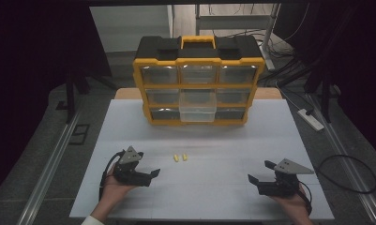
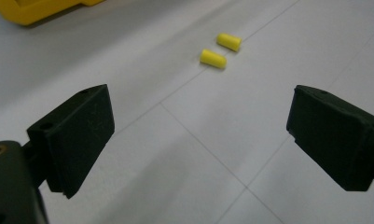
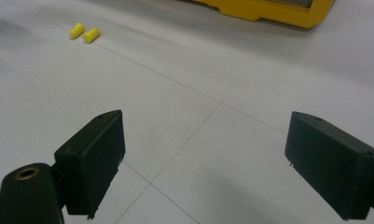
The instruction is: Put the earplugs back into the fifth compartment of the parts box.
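Two small yellow earplugs (image 1: 180, 158) lie side by side near the middle of the white table (image 1: 223, 140); they also lie ahead in the left gripper view (image 2: 213, 59) and far off at the upper left of the right gripper view (image 3: 84, 32). My left gripper (image 1: 148, 169) rests at the front left, open and empty, its jaws pointing right toward the earplugs. At the front right my right gripper (image 1: 259, 171) is open too, with nothing between its jaws, which point left. A yellow and black drawer organizer (image 1: 198, 79) stands at the back; its lower middle clear drawer (image 1: 198, 107) is pulled out.
The organizer's yellow base edge appears at the top of the left gripper view (image 2: 40, 10) and of the right gripper view (image 3: 268, 10). A power strip (image 1: 311, 119) and cables (image 1: 349, 173) lie on the floor to the right of the table.
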The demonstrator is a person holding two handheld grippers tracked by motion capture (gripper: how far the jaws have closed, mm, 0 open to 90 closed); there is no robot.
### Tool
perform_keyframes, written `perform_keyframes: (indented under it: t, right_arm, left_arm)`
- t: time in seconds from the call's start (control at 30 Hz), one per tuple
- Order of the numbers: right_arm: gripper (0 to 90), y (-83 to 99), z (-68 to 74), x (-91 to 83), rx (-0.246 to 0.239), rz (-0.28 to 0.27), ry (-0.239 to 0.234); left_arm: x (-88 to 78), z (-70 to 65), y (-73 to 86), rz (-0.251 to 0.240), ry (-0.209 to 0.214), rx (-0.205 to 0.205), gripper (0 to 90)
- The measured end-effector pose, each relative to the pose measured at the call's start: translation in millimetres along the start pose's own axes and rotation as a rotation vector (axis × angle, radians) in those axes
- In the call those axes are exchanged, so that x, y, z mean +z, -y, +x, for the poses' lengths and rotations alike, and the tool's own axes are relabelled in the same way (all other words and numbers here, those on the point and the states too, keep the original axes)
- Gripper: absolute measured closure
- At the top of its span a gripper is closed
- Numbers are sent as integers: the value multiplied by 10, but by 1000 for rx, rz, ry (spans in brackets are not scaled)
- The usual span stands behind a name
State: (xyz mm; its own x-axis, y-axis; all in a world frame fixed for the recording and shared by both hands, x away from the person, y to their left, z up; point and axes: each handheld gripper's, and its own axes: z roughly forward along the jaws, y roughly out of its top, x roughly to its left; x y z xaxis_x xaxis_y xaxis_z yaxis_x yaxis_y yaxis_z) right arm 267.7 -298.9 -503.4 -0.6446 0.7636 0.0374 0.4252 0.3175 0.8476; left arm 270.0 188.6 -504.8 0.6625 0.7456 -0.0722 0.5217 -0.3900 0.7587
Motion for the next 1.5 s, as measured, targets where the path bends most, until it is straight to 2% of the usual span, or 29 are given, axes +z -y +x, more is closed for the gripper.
perform_keyframes:
  t: [0.27, 0.37, 0.97, 1.2, 1.33, 1.5]
  right_arm:
    - [128, 6, 3, 6, -5, 11, 3]
    - [129, 5, 2, 3, -3, 7, 4]
    - [129, 8, -1, 14, -9, 14, 5]
    - [129, 12, -3, 18, -10, 17, 8]
    - [129, 13, -4, 20, -10, 18, 8]
    - [129, 15, -6, 20, -11, 18, 8]
  left_arm:
    - [141, 19, -151, 46, 16, 19, 76]
    - [225, 28, -209, 81, 26, 18, 76]
    - [468, 9, -427, 117, 41, 62, 90]
    - [592, -12, -512, 149, 56, 92, 97]
    - [644, -18, -535, 159, 63, 100, 103]
    - [739, -15, -569, 196, 70, 105, 112]
